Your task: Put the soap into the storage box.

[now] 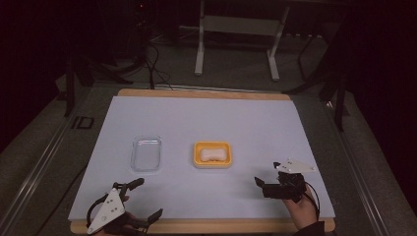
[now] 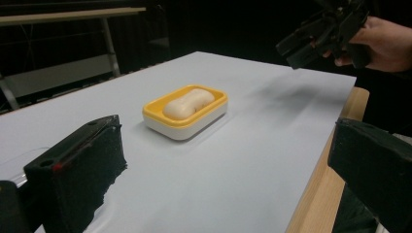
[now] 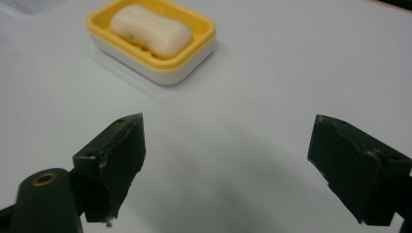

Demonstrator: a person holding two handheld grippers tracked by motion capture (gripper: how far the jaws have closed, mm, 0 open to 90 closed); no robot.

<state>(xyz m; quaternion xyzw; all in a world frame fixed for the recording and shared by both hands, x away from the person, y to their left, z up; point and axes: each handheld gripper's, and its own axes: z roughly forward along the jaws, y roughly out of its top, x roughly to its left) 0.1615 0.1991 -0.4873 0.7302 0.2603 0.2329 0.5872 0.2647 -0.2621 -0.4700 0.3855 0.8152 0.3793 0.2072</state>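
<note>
Here we see both grippers held apart over the white table cover (image 1: 206,118), each with nothing between its jaws. The right gripper (image 3: 228,165) has its jaws spread wide, and bare white surface lies between them. Ahead of those jaws, off toward the left one, stands the yellow soap dish (image 3: 151,41) with a pale bar of soap (image 3: 150,29) lying in it; the dish sits well clear of both jaw tips. In the high view the right gripper (image 1: 265,183) hovers near the table's front edge, to the right of the dish (image 1: 212,154).

The left gripper (image 2: 223,160) is likewise wide open and holds nothing. From its own camera, the soap dish (image 2: 185,114) stands ahead in the gap between the two jaws, nearer the left one, with the soap (image 2: 187,103) resting inside. Farther off, beyond the right jaw, we see the other hand (image 2: 384,41) with its gripper raised above the table. In the high view the left gripper (image 1: 142,201) sits at the front edge, and a clear plastic lid (image 1: 146,153) lies flat ahead of its jaws, just beside the dish but apart from it.
</note>
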